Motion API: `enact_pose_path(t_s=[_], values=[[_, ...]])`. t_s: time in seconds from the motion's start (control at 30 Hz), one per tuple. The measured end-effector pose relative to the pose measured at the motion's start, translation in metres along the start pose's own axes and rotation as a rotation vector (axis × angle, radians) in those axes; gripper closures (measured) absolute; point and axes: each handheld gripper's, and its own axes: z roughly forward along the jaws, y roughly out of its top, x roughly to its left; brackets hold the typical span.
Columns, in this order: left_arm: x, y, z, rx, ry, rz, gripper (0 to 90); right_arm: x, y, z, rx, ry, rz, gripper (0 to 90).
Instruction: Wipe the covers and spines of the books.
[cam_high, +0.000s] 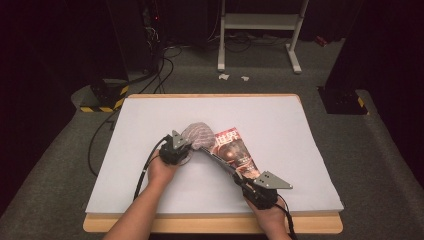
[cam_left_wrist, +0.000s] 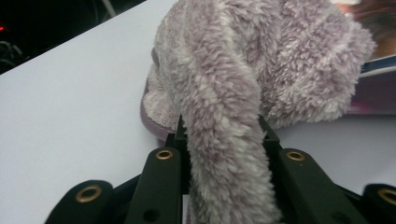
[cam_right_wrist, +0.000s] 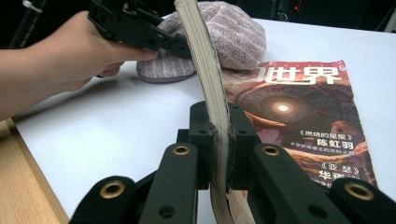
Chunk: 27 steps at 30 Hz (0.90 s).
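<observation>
A fluffy grey-lilac slipper (cam_high: 200, 133) lies mid-table, its toe resting on the top edge of a magazine (cam_high: 237, 151) with a reddish cover. My left gripper (cam_high: 185, 148) is at the slipper's left side. In the left gripper view it (cam_left_wrist: 223, 128) is shut on a fold of the slipper's plush (cam_left_wrist: 289, 60). My right gripper (cam_high: 240, 176) is near the front edge, below the magazine. In the right gripper view it (cam_right_wrist: 217, 122) is shut on a raised, curved sheaf of the magazine's pages; the cover (cam_right_wrist: 303, 121) lies flat to the right, and the slipper (cam_right_wrist: 233, 35) and the left gripper (cam_right_wrist: 168, 43) are behind.
A white sheet (cam_high: 280, 120) covers the wooden table (cam_high: 200, 224), whose bare wood shows along the front edge. Beyond the table are cables (cam_high: 155, 75), a white stand (cam_high: 260, 22) and black bases with yellow-black stripes (cam_high: 102, 97) on the grey floor.
</observation>
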Motion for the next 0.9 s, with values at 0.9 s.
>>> enact_pose_path(t_s=[0.9], values=[[-0.115, 0.040, -0.093, -0.244, -0.254, 0.189, 71.3, -0.001, -0.003, 0.001, -0.007, -0.003, 0.009, 84.3]])
